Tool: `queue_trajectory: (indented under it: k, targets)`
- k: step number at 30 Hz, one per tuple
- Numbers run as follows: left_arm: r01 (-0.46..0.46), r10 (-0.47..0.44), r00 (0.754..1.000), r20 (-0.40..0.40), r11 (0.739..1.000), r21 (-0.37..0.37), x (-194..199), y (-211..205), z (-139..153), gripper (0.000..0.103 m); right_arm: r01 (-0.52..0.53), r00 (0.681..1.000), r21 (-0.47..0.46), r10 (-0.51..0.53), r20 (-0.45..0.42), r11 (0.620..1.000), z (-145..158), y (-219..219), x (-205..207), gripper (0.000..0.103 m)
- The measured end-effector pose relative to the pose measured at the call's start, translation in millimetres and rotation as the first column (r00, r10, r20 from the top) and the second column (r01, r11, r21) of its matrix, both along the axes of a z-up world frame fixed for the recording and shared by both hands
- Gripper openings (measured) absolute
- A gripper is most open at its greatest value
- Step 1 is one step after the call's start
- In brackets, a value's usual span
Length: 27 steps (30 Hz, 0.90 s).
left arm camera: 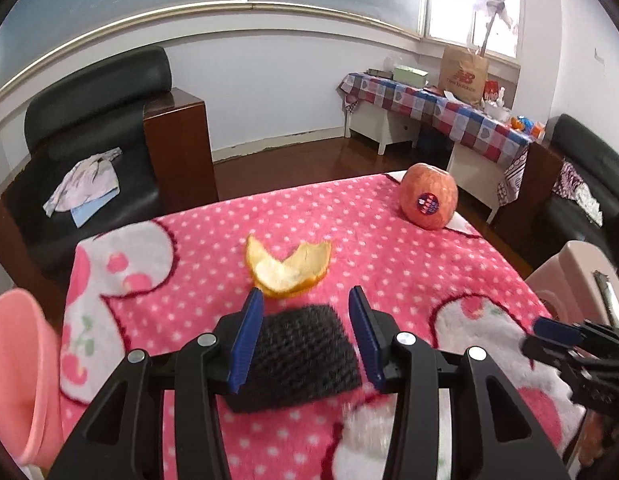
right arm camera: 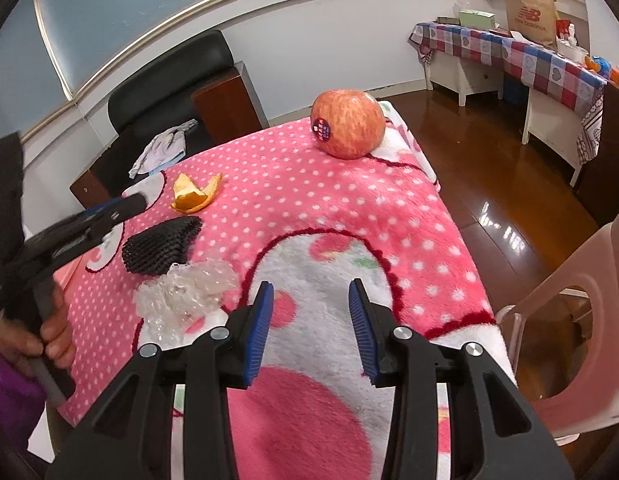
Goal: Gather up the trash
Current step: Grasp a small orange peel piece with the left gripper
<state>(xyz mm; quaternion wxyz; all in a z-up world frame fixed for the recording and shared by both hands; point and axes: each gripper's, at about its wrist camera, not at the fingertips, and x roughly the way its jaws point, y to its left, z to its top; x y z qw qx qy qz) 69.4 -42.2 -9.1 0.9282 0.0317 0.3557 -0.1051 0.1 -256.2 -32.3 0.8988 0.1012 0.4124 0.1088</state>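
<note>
A black foam fruit net (left arm camera: 301,354) lies on the pink dotted blanket (left arm camera: 389,256). My left gripper (left arm camera: 305,298) is open, its blue fingers on either side of the net just above it. An orange peel (left arm camera: 287,266) lies just beyond the net. A crumpled clear bubble wrap (right arm camera: 185,290) lies next to the net (right arm camera: 161,244), left of my right gripper (right arm camera: 311,292), which is open and empty over the blanket (right arm camera: 349,208). The peel (right arm camera: 195,196) and the left gripper (right arm camera: 121,208) also show in the right wrist view.
An apple (left arm camera: 428,196) with a sticker stands at the table's far right; it also shows in the right wrist view (right arm camera: 347,122). A pink bin rim (left arm camera: 17,376) sits at the table's left. A pink plastic chair (right arm camera: 581,320) stands to the right. A black armchair (left arm camera: 97,152) stands beyond.
</note>
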Motion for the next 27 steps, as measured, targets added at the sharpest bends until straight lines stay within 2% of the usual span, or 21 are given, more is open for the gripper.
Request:
queue_trajectory:
  k: [9,13,15,18,19,27]
  targets:
    - [0.002,-0.002,1.0,-0.005,0.998,0.07,37.8,-22.3,-17.6,0.042,0.004,1.0,-0.019,-0.004,0.013,1.0,9.1,-5.5,-17.5,0.04]
    - [0.002,0.002,0.999,-0.042,0.995,0.097,48.5,-25.9,-29.2,0.029,0.007,1.0,-0.022,-0.007,0.027,1.0,14.4,-6.4,-24.2,0.04]
    - [-0.004,0.01,0.998,-0.055,0.994,0.111,52.8,-26.3,-34.6,0.017,0.009,0.999,-0.019,-0.009,0.033,1.0,16.1,-7.2,-27.2,0.04]
    - [0.003,0.003,0.998,-0.068,0.995,0.095,52.8,-27.7,-37.4,0.009,0.012,0.999,-0.009,-0.012,0.033,1.0,16.1,-9.5,-30.4,0.04]
    - [0.004,0.002,0.998,-0.065,0.996,0.089,50.8,-28.1,-35.3,0.004,0.012,0.999,-0.006,-0.011,0.034,1.0,16.2,-10.5,-31.1,0.04]
    - [0.012,-0.012,0.999,-0.03,1.0,-0.006,22.6,-18.3,-5.9,0.003,0.007,1.0,0.027,-0.007,0.03,1.0,12.9,-12.5,-31.0,0.04]
